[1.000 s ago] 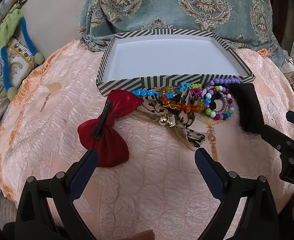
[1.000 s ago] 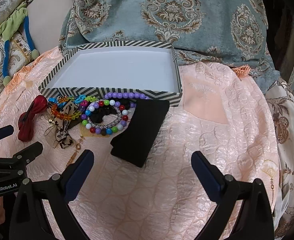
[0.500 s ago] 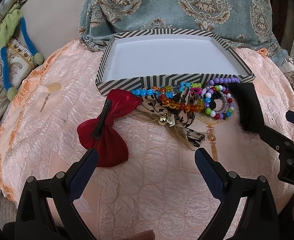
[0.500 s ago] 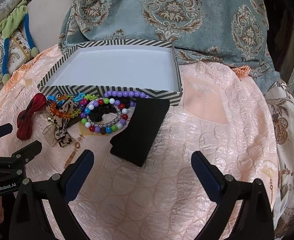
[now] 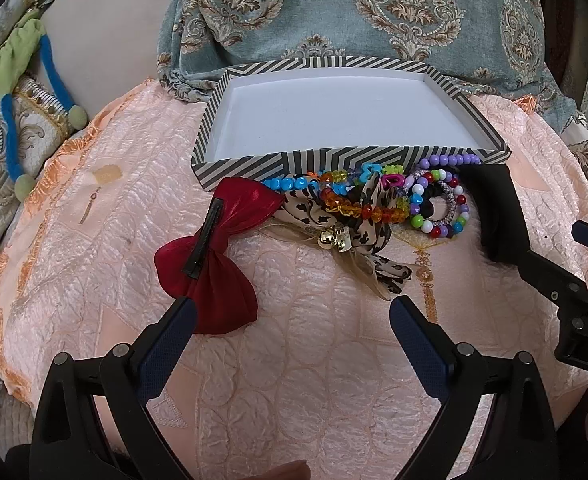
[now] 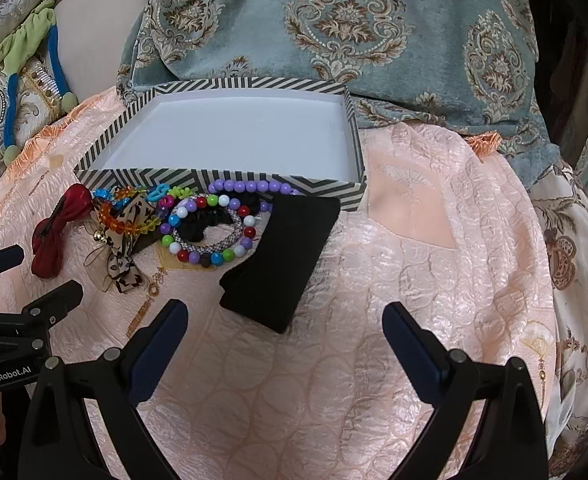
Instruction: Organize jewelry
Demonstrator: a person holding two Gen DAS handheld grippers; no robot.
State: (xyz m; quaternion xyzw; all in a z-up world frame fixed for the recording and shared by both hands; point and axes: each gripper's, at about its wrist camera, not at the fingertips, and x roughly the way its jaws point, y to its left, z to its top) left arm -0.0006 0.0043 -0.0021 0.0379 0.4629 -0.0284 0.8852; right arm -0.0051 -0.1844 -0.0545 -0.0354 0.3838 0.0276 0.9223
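A striped box (image 5: pixel 294 162) (image 6: pixel 142 178) with a white, bare inside sits on a peach quilted cloth. Along its near wall lies a heap: a red bow clip (image 5: pixel 214 252) (image 6: pixel 52 236), a leopard-print bow with a gold bell (image 5: pixel 333 224) (image 6: pixel 124 236), orange, blue and purple bead strands, a multicoloured bead bracelet (image 5: pixel 439 208) (image 6: pixel 210 232) and a black pad (image 5: pixel 497 212) (image 6: pixel 286 256). My left gripper (image 5: pixel 290 320) hangs open just short of the red bow. My right gripper (image 6: pixel 284 328) hangs open just short of the black pad. Neither holds anything.
A blue-grey patterned cushion (image 5: pixel 333 12) (image 6: pixel 353 32) leans behind the box. A green and blue fabric loop (image 5: pixel 18 92) (image 6: pixel 30 60) lies on patterned cushions at the left. The peach cloth (image 6: pixel 433 260) spreads bare to the right of the black pad.
The right wrist view has crept slightly forward, so the box and heap sit a little lower. The left view is unchanged, and both grippers stay open.
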